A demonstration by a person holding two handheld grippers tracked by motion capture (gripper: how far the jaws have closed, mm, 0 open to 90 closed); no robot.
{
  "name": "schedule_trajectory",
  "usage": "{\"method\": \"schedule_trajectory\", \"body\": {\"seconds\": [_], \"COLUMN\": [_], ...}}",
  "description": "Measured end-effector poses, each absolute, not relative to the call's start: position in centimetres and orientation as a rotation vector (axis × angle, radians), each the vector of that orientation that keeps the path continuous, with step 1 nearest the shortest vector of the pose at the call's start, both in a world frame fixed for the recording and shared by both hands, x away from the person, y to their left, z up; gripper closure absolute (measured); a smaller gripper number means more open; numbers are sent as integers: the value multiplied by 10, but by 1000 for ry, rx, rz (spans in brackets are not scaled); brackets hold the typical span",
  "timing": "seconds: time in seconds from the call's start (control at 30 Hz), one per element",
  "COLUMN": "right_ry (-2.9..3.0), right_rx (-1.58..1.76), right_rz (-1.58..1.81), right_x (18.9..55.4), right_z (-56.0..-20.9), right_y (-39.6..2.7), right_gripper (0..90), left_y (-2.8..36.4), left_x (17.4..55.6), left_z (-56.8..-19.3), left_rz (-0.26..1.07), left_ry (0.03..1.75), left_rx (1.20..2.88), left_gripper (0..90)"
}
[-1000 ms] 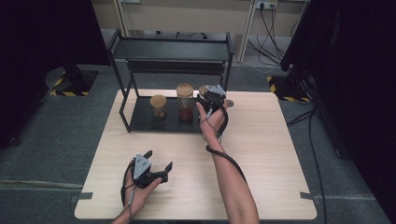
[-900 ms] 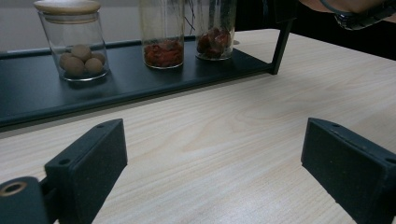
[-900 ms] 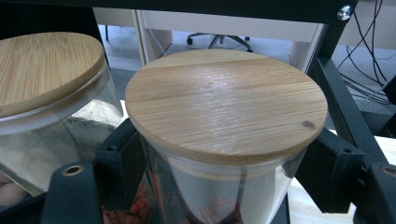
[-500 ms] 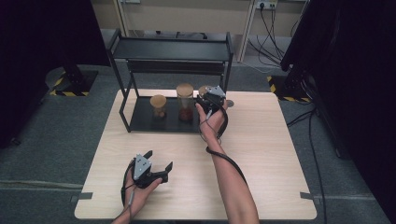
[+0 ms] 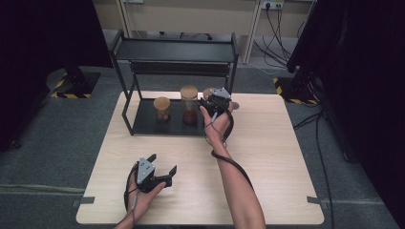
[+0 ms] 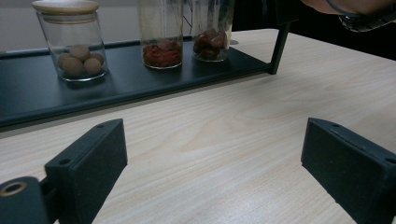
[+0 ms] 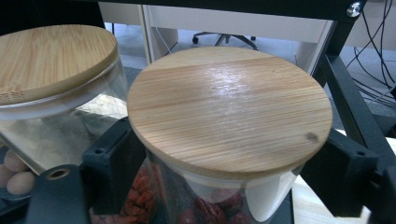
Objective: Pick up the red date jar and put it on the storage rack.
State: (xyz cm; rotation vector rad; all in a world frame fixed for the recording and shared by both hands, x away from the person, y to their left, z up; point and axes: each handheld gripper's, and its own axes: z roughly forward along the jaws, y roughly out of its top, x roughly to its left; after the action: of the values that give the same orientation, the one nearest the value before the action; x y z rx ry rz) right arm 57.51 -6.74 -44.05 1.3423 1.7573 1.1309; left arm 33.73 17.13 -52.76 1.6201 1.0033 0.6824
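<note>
Three lidded glass jars stand on the black rack's (image 5: 143, 125) bottom shelf, the rightmost jar (image 7: 229, 140) between the right gripper's (image 7: 229, 172) just-opened jaws, while the left gripper (image 5: 160, 168) rests wide apart on the table (image 5: 277, 157).

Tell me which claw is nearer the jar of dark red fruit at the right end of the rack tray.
The right claw is nearer: its jaws straddle that jar of dark red fruit under its wooden lid. The left claw rests far back on the table, near the front edge.
</note>
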Motion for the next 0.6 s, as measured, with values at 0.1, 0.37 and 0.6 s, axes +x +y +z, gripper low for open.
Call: {"method": "schedule_trajectory", "body": {"seconds": [0.1,0.37,0.6], "right_ry": [1759,1769,1775], "right_rx": [1343,1368,1372], "right_rz": [1137,1169,1188], "right_x": [574,570,566], "right_z": [-440,-442,-439], "right_y": [-67,-68,-69], "right_gripper": [157,105,84], "left_y": [171,171,171], "left_x": [337,337,337], "left_z": [-528,-528,-528], "left_rz": [683,683,682], "left_ry": [1003,1003,1004], "left_rx": [1620,1620,1621], "left_gripper": [63,63,63]}}
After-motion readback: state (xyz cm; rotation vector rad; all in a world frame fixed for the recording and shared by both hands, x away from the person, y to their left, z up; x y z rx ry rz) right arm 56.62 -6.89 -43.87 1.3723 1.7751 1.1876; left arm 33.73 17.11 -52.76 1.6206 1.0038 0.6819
